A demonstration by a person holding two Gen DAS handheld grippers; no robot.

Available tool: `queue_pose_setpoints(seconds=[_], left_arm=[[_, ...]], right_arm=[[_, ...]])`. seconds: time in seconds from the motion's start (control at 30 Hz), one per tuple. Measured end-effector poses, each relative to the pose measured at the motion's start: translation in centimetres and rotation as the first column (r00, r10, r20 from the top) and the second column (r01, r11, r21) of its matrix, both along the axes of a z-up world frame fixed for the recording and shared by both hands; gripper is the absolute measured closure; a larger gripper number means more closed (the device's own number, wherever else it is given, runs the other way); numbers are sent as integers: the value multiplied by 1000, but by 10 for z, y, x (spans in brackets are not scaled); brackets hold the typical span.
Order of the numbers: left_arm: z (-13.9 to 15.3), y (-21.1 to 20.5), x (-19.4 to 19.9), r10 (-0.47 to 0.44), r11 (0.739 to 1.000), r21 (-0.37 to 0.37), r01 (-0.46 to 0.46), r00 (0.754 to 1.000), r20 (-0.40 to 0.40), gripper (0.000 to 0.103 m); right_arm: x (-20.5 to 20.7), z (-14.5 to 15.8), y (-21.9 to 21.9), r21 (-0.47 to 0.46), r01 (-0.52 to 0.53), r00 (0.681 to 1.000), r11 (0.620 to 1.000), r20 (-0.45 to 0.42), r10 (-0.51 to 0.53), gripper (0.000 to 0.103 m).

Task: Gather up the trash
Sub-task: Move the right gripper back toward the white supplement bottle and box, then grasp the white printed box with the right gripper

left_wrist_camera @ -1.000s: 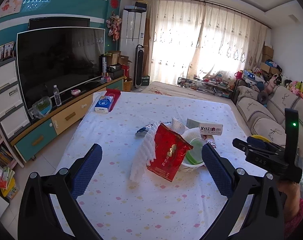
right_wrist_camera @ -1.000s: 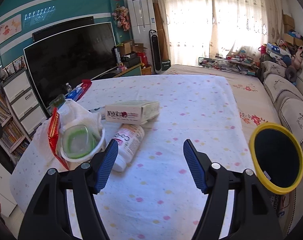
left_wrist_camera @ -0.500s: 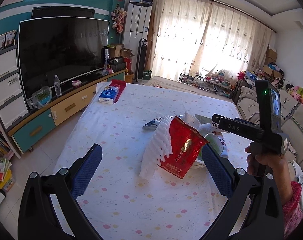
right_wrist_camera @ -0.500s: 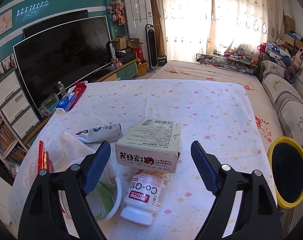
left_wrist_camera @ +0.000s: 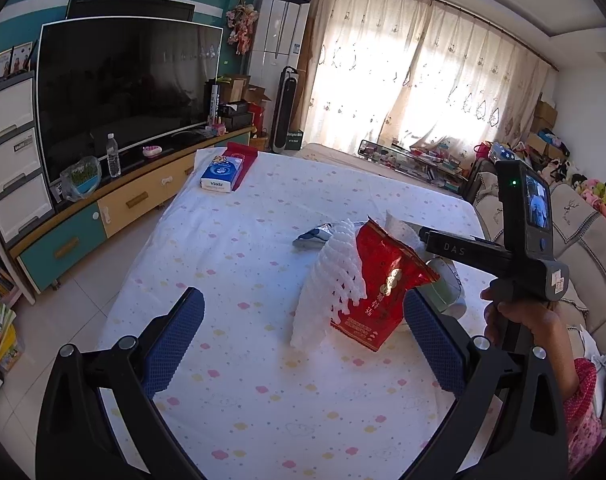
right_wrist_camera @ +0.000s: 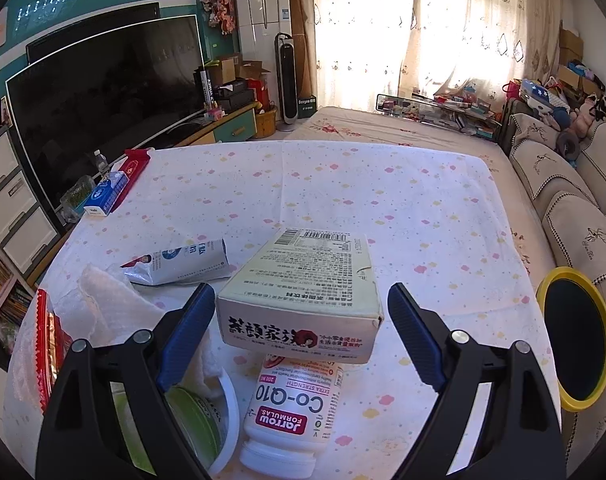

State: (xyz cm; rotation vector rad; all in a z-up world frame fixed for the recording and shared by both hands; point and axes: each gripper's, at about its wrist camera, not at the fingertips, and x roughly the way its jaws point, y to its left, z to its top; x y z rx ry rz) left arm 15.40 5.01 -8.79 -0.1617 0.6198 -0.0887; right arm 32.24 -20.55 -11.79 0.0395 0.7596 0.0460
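Observation:
A pile of trash lies on the white dotted tablecloth [left_wrist_camera: 263, 240]. A red foil bag [left_wrist_camera: 379, 292] leans against white foam netting [left_wrist_camera: 331, 280]. My left gripper [left_wrist_camera: 303, 336] is open, just short of them. In the right wrist view a cream cardboard box [right_wrist_camera: 303, 284] rests on a white Co-Q10 bottle [right_wrist_camera: 291, 404]. My right gripper [right_wrist_camera: 303, 336] is open, its blue fingers [right_wrist_camera: 187, 332] on either side of the box's near end, not touching. A white bowl with a green lid [right_wrist_camera: 199, 420] sits lower left. A flattened milk carton [right_wrist_camera: 183, 260] lies behind.
A blue tissue pack [left_wrist_camera: 223, 174] on a red box sits at the table's far left corner. A yellow-rimmed bin [right_wrist_camera: 575, 340] stands at the right by the sofa [right_wrist_camera: 575, 200]. A TV and cabinet [left_wrist_camera: 115, 92] run along the left.
My right gripper has moved forward and down, so the box now sits between its fingers. My left gripper has edged closer to the red bag. Both stay open.

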Motion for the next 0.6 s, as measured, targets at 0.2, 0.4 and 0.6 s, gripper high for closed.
queue_pose_setpoints(seconds=[0.2, 0.4, 0.6], left_arm=[[-2, -2, 0, -4, 1000, 4, 4, 1000, 0, 5], [-2, -4, 1, -7, 1000, 9, 7, 1000, -1, 5], [-1, -11, 2, -17, 1000, 19, 17, 1000, -3, 5]], right_arm=[[-1, -3, -7, 13, 3, 1000, 1000, -6, -3, 33], [-10, 5, -18, 44, 4, 1000, 999, 29, -5, 33], [-23, 17, -28, 70, 2, 998, 998, 61, -7, 34]])
